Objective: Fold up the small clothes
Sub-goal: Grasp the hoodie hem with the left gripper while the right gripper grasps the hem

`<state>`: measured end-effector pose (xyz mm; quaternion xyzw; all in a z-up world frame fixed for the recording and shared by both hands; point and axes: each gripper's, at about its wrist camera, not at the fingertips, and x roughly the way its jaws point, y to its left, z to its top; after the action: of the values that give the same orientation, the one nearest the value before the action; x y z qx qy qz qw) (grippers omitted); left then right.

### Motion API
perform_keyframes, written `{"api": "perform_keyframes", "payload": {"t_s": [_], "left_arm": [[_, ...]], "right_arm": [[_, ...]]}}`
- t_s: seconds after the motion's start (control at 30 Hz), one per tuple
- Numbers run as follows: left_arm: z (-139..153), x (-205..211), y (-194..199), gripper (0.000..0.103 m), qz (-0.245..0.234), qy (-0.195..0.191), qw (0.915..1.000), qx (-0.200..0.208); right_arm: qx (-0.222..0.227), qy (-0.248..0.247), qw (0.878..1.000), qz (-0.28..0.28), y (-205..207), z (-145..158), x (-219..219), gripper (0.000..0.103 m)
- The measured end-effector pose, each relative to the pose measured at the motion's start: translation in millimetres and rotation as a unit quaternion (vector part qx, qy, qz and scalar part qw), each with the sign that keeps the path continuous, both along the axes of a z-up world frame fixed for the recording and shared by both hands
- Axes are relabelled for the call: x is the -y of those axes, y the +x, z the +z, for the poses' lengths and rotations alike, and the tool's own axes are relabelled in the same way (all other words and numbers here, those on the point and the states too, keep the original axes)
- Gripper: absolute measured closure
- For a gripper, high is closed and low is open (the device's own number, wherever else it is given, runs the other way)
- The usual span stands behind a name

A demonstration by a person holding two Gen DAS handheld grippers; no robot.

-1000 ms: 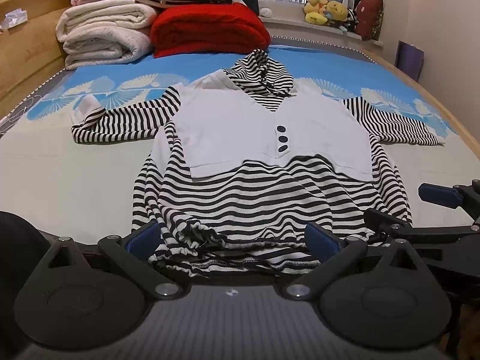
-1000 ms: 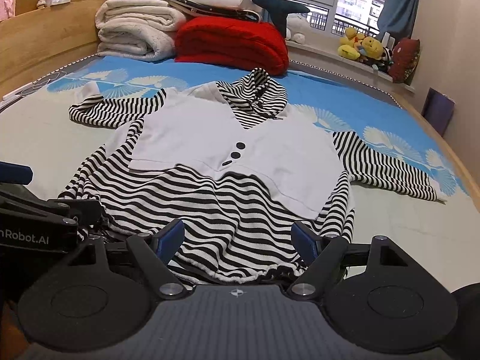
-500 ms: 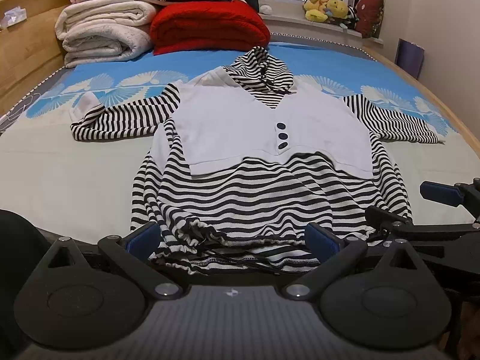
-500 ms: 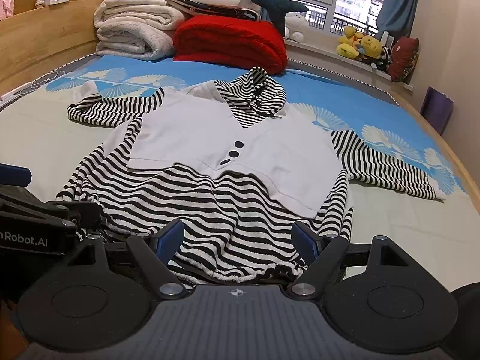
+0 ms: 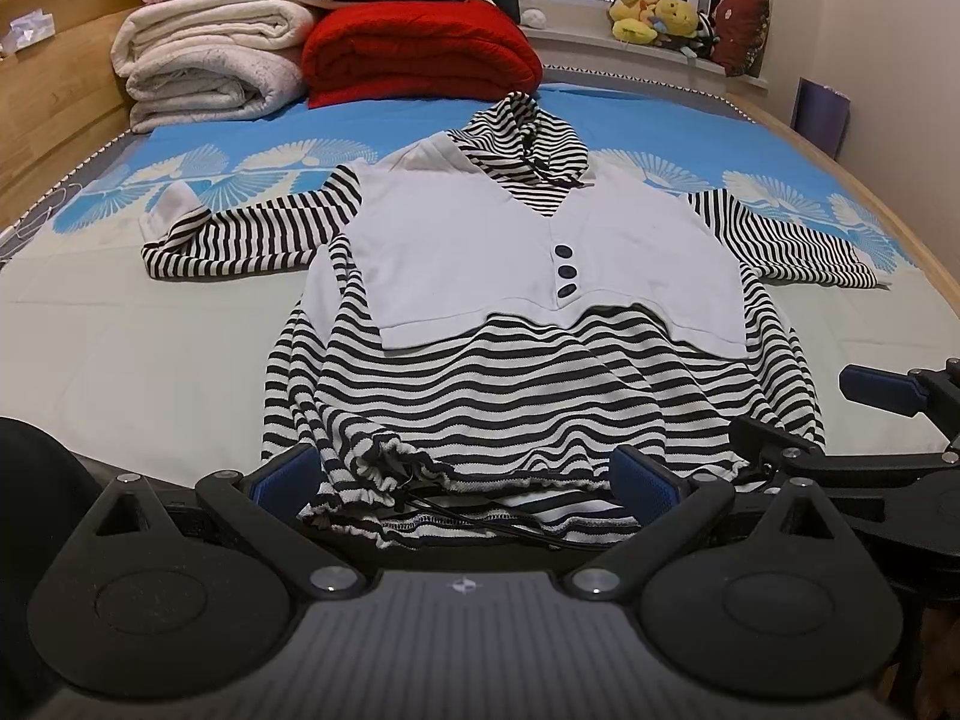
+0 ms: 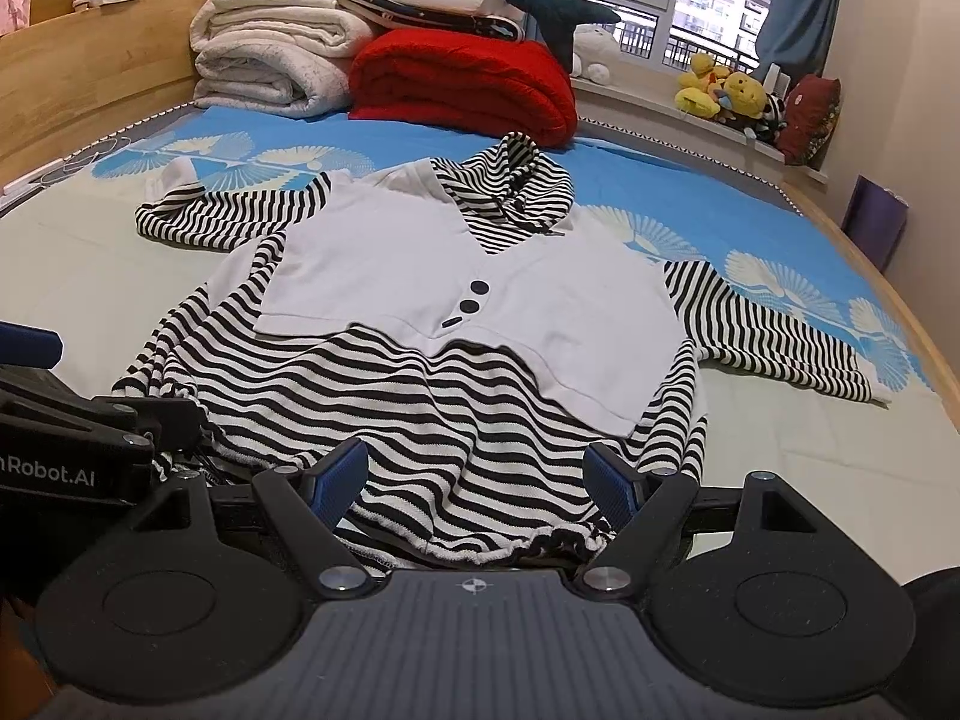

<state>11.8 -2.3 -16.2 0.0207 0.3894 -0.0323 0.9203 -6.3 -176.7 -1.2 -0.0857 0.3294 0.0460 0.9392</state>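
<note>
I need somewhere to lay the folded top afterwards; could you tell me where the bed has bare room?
Bare pale sheet lies left of the striped hooded top, below its left sleeve. Another patch lies right of the hem. The headboard end is crowded with rolled white blankets and a red blanket.

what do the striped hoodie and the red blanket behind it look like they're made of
Striped hoodie: looks like soft knit jersey, matte; it ripples and gathers at the drawstring hem. Its white vest panel looks smoother and lies flat.
Red blanket: seems a thick knit or fleece, with a faint bumpy texture and plump rolled folds; which, I cannot tell.
</note>
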Motion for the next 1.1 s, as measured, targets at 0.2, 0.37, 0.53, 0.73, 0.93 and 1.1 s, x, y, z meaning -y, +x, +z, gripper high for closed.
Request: {"api": "perform_keyframes", "payload": {"t_s": [0.2,0.37,0.53,0.73,0.93,1.1], "left_arm": [[0,-2,3,0.001,-0.001,-0.008,1.0,-0.006],[3,-21,43,0.001,0.001,-0.019,0.9995,-0.025],[2,-46,114,0.001,-0.026,0.01,0.9988,-0.039],[-58,-80,168,0.001,0.001,0.021,0.9903,-0.137],[-92,-84,169,0.035,0.023,0.012,0.9749,-0.221],[-87,-90,164,0.091,0.005,0.004,0.978,-0.208]], "right_arm": [[0.009,-0.002,1.0,-0.013,1,1,3,0.023],[0.011,0.037,0.997,-0.068,12,8,26,0.025],[0.009,0.072,0.988,-0.133,49,14,75,0.031],[-0.115,0.095,0.97,-0.192,102,-37,131,0.031],[-0.225,0.135,0.933,-0.245,113,-92,148,0.047],[-0.223,0.188,0.92,-0.263,103,-92,158,0.095]]}}
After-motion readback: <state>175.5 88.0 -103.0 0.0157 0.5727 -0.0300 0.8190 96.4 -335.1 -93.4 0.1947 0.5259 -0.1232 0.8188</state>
